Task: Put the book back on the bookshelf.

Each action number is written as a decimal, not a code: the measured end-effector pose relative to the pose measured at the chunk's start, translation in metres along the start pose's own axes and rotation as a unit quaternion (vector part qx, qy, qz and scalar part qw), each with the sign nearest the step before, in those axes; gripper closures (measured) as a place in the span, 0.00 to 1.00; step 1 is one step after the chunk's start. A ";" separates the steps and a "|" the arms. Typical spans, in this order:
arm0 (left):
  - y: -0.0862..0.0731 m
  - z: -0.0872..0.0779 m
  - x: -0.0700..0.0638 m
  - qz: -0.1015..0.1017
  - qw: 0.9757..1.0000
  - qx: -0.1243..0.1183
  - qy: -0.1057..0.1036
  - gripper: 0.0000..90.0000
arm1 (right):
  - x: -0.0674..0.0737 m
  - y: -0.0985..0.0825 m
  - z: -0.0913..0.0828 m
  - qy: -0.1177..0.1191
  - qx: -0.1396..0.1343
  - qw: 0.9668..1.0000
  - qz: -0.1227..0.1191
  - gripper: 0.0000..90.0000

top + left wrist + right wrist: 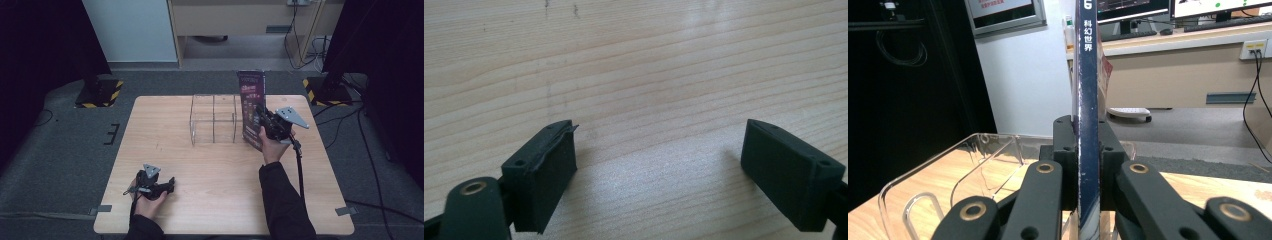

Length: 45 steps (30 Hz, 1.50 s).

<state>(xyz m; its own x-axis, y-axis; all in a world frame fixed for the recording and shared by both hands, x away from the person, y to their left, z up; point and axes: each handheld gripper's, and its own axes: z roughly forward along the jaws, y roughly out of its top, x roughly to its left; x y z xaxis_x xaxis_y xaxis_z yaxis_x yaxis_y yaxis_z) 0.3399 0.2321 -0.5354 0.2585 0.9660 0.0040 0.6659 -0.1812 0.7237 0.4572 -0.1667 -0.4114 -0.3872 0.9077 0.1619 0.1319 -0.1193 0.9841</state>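
Left gripper point(171, 184): lay near the desk's point(200, 165) near-left corner in the person's left hand point(150, 200); its black block jaws stood wide apart over bare wood – nothing between them.
Desk: pale wood-grain top, matt, rectangular.
Right gripper point(261, 116): held in the right hand point(272, 147) toward the desk's right edge, jaws clamped tight on the book point(252, 107).
Book: thin, tall, upright; dark purple glossy cover with pink lettering, navy spine point(1088, 100) with white characters – pinched edge-on between the pads, its lower end near the desktop.
Rack point(214, 120): clear plastic, rounded corners, upright dividers; stood mid-desk toward the far edge, just left of the book.
Beyond: grey floor, black stands with yellow-black striped bases, cables.
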 end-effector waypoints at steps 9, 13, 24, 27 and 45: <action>0.000 0.000 0.000 0.000 1.000 0.000 0.000 0.15 | 0.002 -0.005 -0.007 0.007 0.001 1.000 -0.008 0.93; 0.000 0.000 0.000 0.000 1.000 0.000 0.000 0.15 | 0.004 -0.003 -0.011 0.011 0.016 1.000 -0.013 0.93; 0.000 0.000 0.000 0.000 1.000 0.001 0.001 0.15 | 0.001 -0.006 -0.034 0.015 0.047 0.999 -0.011 0.93; 0.000 0.000 0.000 0.000 1.000 0.001 0.002 0.15 | -0.001 -0.010 -0.042 0.019 0.051 0.998 -0.007 0.93; 0.000 0.000 -0.001 -0.001 1.000 0.001 0.003 0.15 | -0.013 -0.036 -0.081 0.034 0.093 0.995 0.003 0.92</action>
<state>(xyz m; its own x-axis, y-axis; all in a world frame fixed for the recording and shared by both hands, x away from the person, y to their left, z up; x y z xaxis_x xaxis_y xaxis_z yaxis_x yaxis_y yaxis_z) 0.3399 0.2313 -0.5354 0.2542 0.9671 0.0066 0.6676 -0.1804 0.7224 0.3837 -0.2071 -0.4434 -0.4458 0.8773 0.1778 0.2981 -0.0418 0.9536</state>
